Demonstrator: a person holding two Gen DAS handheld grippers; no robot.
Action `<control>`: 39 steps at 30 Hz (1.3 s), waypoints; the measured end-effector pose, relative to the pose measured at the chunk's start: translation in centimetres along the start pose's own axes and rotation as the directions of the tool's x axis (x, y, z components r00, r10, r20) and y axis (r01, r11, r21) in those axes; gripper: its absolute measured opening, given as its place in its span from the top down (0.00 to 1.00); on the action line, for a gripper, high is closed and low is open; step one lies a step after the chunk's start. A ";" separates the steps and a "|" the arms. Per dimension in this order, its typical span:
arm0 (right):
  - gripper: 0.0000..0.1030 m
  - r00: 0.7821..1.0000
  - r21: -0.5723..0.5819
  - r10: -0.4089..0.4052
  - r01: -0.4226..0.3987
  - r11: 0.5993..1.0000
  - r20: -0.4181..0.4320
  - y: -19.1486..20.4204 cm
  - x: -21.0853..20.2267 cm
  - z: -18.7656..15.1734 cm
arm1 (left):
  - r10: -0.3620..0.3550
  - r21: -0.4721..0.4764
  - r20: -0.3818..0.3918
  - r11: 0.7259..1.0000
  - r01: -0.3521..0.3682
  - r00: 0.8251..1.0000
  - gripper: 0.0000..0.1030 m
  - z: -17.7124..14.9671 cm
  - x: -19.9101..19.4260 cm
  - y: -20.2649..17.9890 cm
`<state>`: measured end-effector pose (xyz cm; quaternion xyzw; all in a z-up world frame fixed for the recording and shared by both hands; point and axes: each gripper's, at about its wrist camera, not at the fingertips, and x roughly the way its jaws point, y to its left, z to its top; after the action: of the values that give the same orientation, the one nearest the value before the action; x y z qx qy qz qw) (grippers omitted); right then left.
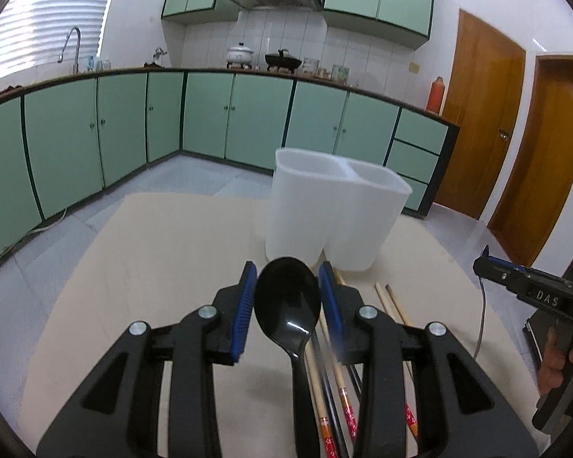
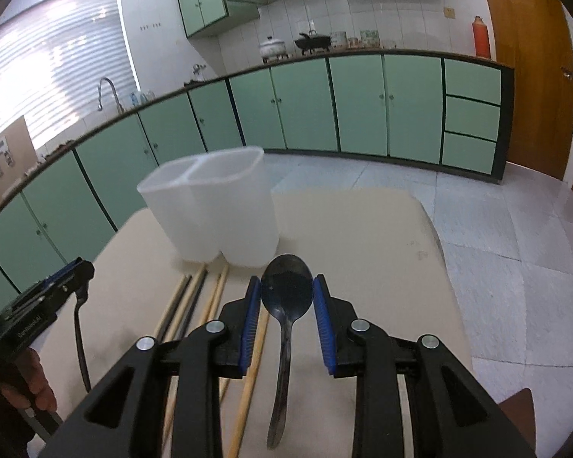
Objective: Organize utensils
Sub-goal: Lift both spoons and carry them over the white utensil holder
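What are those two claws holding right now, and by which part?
Cannot tell. The left gripper brackets the bowl of the black spoon, the right gripper that of the metal spoon; whether either pinches is unclear.

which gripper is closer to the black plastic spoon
Left. The left gripper has its open fingers on either side of the black plastic spoon; the right gripper is off to its right, around the metal spoon.

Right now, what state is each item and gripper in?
White two-compartment plastic holder: upright, nothing seen inside.
Black plastic spoon: between the left hand-held gripper fingers, grip unclear.
Dark metal spoon: lying flat, framed by the open right hand-held gripper.
Wooden chopsticks: lying loose on the table.
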<state>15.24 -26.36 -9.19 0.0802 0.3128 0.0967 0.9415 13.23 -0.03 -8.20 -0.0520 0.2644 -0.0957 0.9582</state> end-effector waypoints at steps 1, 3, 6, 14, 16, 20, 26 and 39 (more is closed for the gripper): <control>0.73 1.000 0.002 0.004 -0.004 1.000 0.013 0.1 -0.3 0.3 | -0.003 0.000 0.008 1.000 0.003 1.000 0.69 0.2 -0.1 -0.1; 0.73 0.999 0.004 0.017 -0.018 1.000 0.045 0.1 -1.0 1.0 | -0.005 -0.007 0.027 1.000 0.006 1.000 0.69 0.8 -0.6 -0.1; 0.73 0.996 0.004 0.037 -0.037 0.999 0.083 -0.1 -2.1 2.3 | -0.015 -0.016 0.060 1.000 0.016 0.998 0.69 1.9 -1.5 0.1; 0.73 0.973 -0.025 0.129 -0.127 0.992 0.192 0.5 -3.9 7.9 | -0.091 -0.013 0.190 0.995 0.096 0.977 0.69 8.1 -2.5 -0.8; 0.73 0.964 -0.050 0.147 -0.139 0.989 0.222 1.1 -3.9 10.0 | -0.104 -0.009 0.228 0.994 0.109 0.968 0.69 10.3 -1.9 -1.3; 0.73 0.951 -0.084 0.167 -0.150 0.985 0.261 2.5 -2.9 13.2 | -0.119 0.016 0.297 0.993 0.120 0.948 0.69 14.6 0.2 -2.4; 0.73 0.942 -0.079 0.170 -0.153 0.985 0.288 3.6 1.5 16.4 | -0.121 0.027 0.349 0.993 0.119 0.929 0.69 17.9 4.0 -3.4; 0.73 0.968 -0.082 0.124 -0.109 0.991 0.217 4.5 10.6 13.8 | -0.046 0.004 0.253 0.999 0.047 0.966 0.68 15.1 12.1 -2.3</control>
<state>31.27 -20.76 -3.40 0.0758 0.1968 0.1532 0.9654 30.87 -4.12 -0.97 -0.0711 0.1387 -0.1104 0.9816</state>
